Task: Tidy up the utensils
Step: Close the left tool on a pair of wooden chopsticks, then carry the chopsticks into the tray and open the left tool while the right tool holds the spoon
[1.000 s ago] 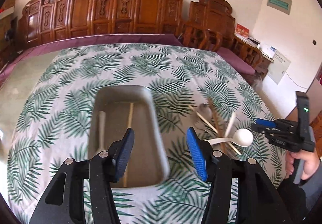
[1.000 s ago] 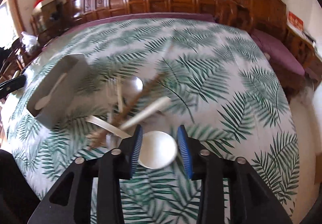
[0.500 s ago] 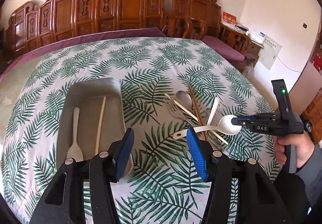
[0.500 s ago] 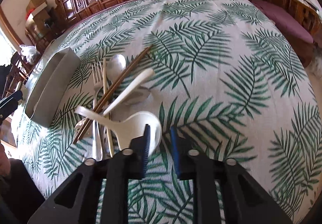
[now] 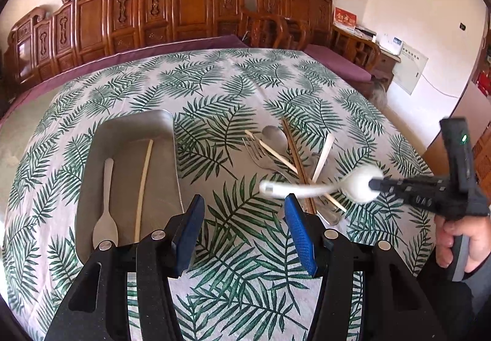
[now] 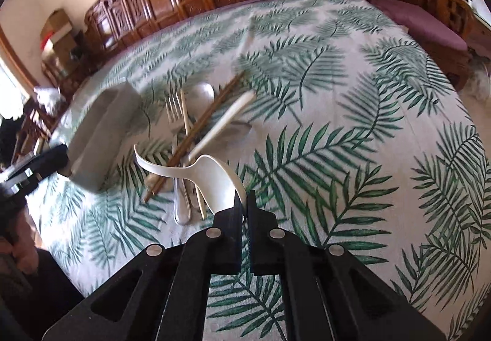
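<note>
A white ceramic soup spoon is pinched by its bowl rim in my right gripper, which is shut on it; the spoon hangs lifted above the pile, handle pointing left. Under it lie a metal fork, a metal spoon, brown chopsticks and pale chopsticks. The grey tray on the left holds a pale spoon and one pale chopstick. My left gripper stands open over the cloth between tray and pile, with nothing in it.
The round table wears a palm-leaf cloth. Carved wooden chairs line the far wall. A person's hand holds the right gripper at the table's right edge. A purple cushion lies beyond the table.
My right gripper closed on the white soup spoon's bowl and raised it off the pile. The left gripper drifted right, from over the tray to beside it, still open.
</note>
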A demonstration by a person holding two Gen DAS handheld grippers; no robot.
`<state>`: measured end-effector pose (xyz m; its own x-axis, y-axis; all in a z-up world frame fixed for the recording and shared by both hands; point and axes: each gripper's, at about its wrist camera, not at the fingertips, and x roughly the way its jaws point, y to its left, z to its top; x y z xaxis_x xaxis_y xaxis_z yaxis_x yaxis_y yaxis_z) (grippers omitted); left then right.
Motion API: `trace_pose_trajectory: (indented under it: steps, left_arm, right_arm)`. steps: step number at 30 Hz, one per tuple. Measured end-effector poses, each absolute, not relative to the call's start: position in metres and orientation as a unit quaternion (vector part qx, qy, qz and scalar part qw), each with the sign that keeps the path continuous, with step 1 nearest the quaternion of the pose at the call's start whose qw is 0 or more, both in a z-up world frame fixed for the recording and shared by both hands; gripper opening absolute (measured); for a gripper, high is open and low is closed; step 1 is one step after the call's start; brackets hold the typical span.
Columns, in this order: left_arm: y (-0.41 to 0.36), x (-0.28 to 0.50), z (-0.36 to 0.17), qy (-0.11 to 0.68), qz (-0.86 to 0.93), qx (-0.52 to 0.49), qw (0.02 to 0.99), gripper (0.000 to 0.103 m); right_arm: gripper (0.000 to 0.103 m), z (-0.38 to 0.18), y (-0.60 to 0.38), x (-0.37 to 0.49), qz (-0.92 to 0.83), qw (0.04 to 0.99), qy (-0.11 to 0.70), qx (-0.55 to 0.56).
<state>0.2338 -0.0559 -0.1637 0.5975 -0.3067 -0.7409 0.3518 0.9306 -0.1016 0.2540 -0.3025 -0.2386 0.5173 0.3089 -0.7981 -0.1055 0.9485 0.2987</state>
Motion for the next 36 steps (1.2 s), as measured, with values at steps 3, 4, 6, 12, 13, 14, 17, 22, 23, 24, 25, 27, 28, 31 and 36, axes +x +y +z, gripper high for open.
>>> trace_pose_trajectory:
  steps: [3,4,6,12,13,14,17,22,23,24,25,27,28,31,36]
  left_arm:
    - [-0.062,0.232,-0.168,0.411,-0.186,0.033,0.892,0.052]
    - [-0.064,0.232,-0.169,0.411,-0.187,0.035,0.891,0.052]
    - [-0.070,0.232,-0.172,0.415,-0.190,0.038,0.889,0.052]
    - [-0.098,0.235,-0.193,0.432,-0.206,0.055,0.876,0.052]
    - [-0.102,0.236,-0.196,0.436,-0.209,0.056,0.874,0.052]
    - [-0.106,0.236,-0.200,0.440,-0.213,0.056,0.871,0.052]
    - [-0.116,0.238,-0.210,0.453,-0.222,0.054,0.862,0.052]
    - [-0.127,0.239,-0.221,0.460,-0.231,0.056,0.855,0.042]
    - [-0.128,0.240,-0.222,0.461,-0.232,0.056,0.855,0.040]
    - [-0.130,0.241,-0.224,0.462,-0.232,0.057,0.854,0.036]
    - [-0.131,0.242,-0.225,0.464,-0.232,0.058,0.853,0.032]
    - [-0.133,0.243,-0.229,0.468,-0.232,0.058,0.851,0.027]
    - [-0.133,0.244,-0.230,0.470,-0.233,0.057,0.850,0.023]
    - [-0.135,0.244,-0.232,0.471,-0.234,0.057,0.848,0.016]
    - [-0.133,0.244,-0.231,0.470,-0.236,0.050,0.849,0.005]
  right_arm:
    - [0.004,-0.231,-0.309,0.255,0.111,0.876,0.455,0.121]
    - [0.004,-0.229,-0.313,0.256,0.101,0.880,0.447,0.129]
    - [0.004,-0.227,-0.320,0.258,0.089,0.885,0.435,0.143]
    - [0.004,-0.231,-0.341,0.262,0.058,0.893,0.421,0.147]
    - [0.004,-0.232,-0.344,0.263,0.054,0.894,0.419,0.148]
    - [0.004,-0.232,-0.349,0.264,0.048,0.895,0.417,0.150]
    - [0.004,-0.236,-0.356,0.264,0.039,0.895,0.417,0.154]
    - [0.004,-0.234,-0.358,0.263,0.040,0.896,0.412,0.161]
    - [0.004,-0.234,-0.358,0.263,0.041,0.897,0.410,0.162]
    - [0.004,-0.234,-0.358,0.263,0.042,0.897,0.410,0.162]
    - [0.004,-0.234,-0.358,0.263,0.042,0.896,0.410,0.163]
    - [0.004,-0.233,-0.357,0.262,0.042,0.896,0.410,0.165]
    - [0.004,-0.233,-0.357,0.262,0.041,0.896,0.410,0.165]
    - [0.004,-0.233,-0.357,0.262,0.040,0.896,0.410,0.166]
    - [0.004,-0.234,-0.357,0.262,0.039,0.895,0.412,0.167]
